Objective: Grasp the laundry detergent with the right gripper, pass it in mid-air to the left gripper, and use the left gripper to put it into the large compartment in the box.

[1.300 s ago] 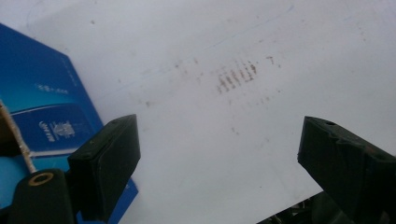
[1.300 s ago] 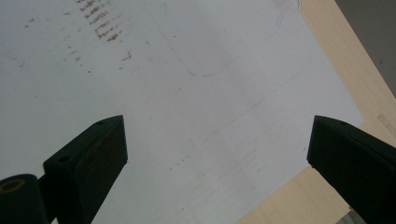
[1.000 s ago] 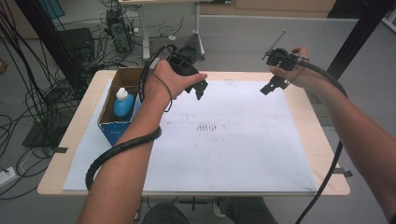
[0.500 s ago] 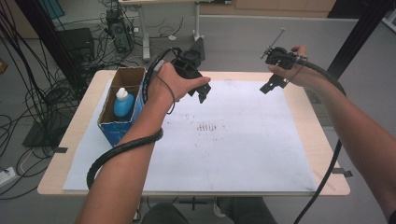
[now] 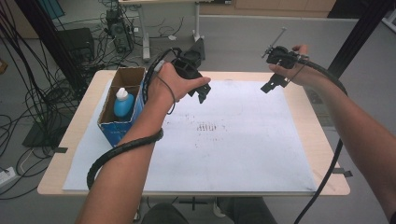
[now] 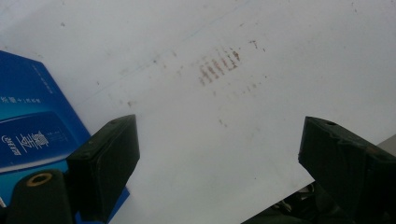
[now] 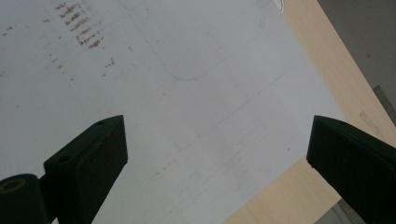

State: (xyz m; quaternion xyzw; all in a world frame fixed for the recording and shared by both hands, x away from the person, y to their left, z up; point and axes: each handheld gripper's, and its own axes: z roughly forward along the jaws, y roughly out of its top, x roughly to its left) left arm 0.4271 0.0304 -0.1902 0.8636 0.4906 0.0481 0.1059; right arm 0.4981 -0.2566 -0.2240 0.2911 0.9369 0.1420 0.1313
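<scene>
1. Two grippers hang in the air over the table, both with jaws spread and nothing between them. The left gripper [image 5: 196,88] is just beyond the far right corner of the cardboard box [image 5: 108,122]; the right gripper [image 5: 275,77] is held well apart from it, over the far right part of the white sheet [image 5: 233,154].
2. Compared with a second ago, very little has changed: the left hand [image 5: 170,84] has edged only slightly rightward along the far edge, and the right hand [image 5: 299,70] has kept its place. Neither pair of jaws has closed.
3. The blue bottle with the white cap [image 5: 123,102] stands upright inside the box, to the left of the left gripper and nearer the person than it. It is untouched.
4. In the left gripper view, the blue printed side of the box [image 6: 32,135] sits behind the left jaw, and a patch of brownish smudge marks [image 6: 219,67] lies ahead on the sheet.
5. In the right gripper view, the jaws frame bare sheet and the wooden table edge [image 7: 327,79].
6. My reading: the work has not yet begun. The bottle is the nearest thing to grasp, and the left gripper would need to swing back over the box and descend.
</scene>
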